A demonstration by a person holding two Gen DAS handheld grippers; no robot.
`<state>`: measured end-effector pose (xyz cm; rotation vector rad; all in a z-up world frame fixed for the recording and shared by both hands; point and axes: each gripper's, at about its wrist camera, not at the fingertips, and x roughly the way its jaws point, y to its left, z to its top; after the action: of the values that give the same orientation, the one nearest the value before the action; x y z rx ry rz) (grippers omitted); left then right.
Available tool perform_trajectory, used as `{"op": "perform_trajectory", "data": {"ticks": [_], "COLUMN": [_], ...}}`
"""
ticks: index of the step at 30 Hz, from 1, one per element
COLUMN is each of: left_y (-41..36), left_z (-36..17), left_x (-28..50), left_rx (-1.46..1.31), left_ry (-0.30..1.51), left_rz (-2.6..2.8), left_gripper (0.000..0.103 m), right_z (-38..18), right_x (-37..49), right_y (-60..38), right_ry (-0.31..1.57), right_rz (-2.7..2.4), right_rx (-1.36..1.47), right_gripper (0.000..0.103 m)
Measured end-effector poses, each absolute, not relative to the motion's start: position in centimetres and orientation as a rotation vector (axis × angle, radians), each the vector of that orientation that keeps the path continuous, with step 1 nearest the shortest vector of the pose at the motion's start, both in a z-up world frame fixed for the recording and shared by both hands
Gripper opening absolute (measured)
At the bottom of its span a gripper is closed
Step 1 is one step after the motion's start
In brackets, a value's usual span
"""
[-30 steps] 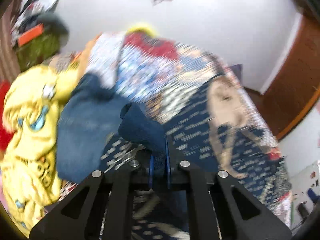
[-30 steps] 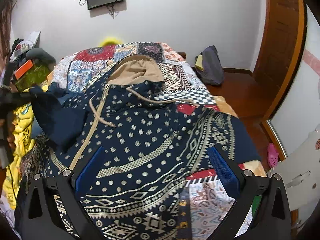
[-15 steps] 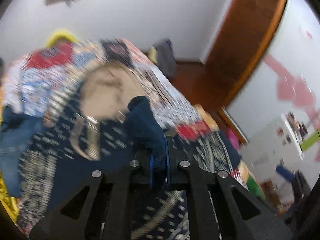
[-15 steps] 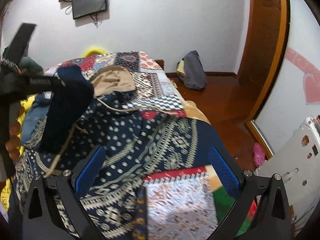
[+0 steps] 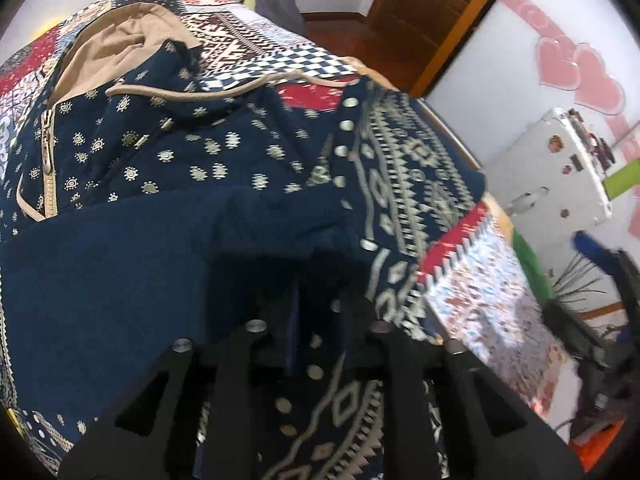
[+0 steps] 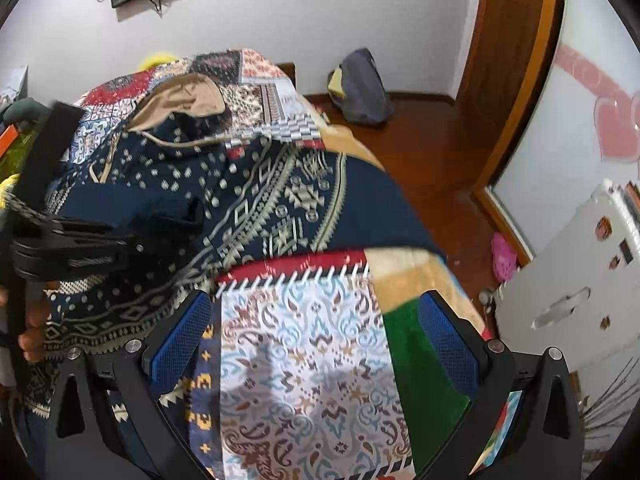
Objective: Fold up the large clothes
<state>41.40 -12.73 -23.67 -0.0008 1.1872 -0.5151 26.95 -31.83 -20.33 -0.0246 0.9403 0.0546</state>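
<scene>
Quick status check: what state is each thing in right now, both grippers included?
Hoodie: spread on the bed, zipped, hood open.
Sleeve: folded across the hoodie's front.
Left gripper: jaws just opening, no longer clamped on the sleeve.
Right gripper: wide open, empty, above the quilt.
Door: open.

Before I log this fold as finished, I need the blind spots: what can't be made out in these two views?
- Left gripper fingertips: left wrist view, dark against the navy sleeve; whether any cloth is between them is unclear, though the jaws have just been opening.
- Hoodie hem: right wrist view, hidden behind the left gripper and a hand.
- Right gripper: open over the patchwork bedspread, whose near end the frame cuts off.
</scene>
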Motion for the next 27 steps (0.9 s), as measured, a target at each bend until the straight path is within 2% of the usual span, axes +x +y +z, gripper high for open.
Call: {"op": "perform_trajectory", "data": {"ticks": [1,2,6,10,14,16,18,21,27], "left_y": [-12.6,-12.4,-10.3,-6.1,-1.2,0.8,2.8,5.4,8.4], "left_z": [-23.2,-22.3,-18.9,-16.3,-16.3,-17.2,-18.2,-19.7,-21.8], "left_x": [41.1,40.6,39.2,38.7,39.1,39.0,39.2,39.2,38.8], "left_rx": [-0.006,-0.002,0.050,0.077,0.092,0.092,0.058,-0.020,-0.112], "left_ry": [1.181,1.160,1.063,0.963,0.929,0.932,0.955,0.981,1.001], "left_rz": [-0.524,-0.513,-0.452,-0.338,-0.205,-0.154,-0.117,-0.082,-0.012], "left_gripper": [0.044,0.049,0.051,0.064,0.065,0.065,0.065,0.065,0.065], "right_z": [-20.6,-20.7,-20.7,-20.9,-22.1,-23.2,-24.7,-26.7,-28.2], "right_x": [27.0,27.1,27.4,28.7,30.8,32.0,33.3,34.6,36.9], "right_y": [-32.1,-32.4,-33.6,-35.1,-37.1,-38.3,-39.3,-40.2,-41.3], "right_ry": [0.951,0.960,0.962,0.983,1.023,1.049,1.083,1.124,1.112], "right_rz": [0.062,0.068,0.079,0.097,0.110,0.116,0.122,0.114,0.085], "right_rx": [-0.008,0.012,0.090,0.178,0.307,0.393,0.469,0.555,0.636], "right_gripper": [0.103,0.103,0.102,0.102,0.102,0.096,0.083,0.073,0.068]}}
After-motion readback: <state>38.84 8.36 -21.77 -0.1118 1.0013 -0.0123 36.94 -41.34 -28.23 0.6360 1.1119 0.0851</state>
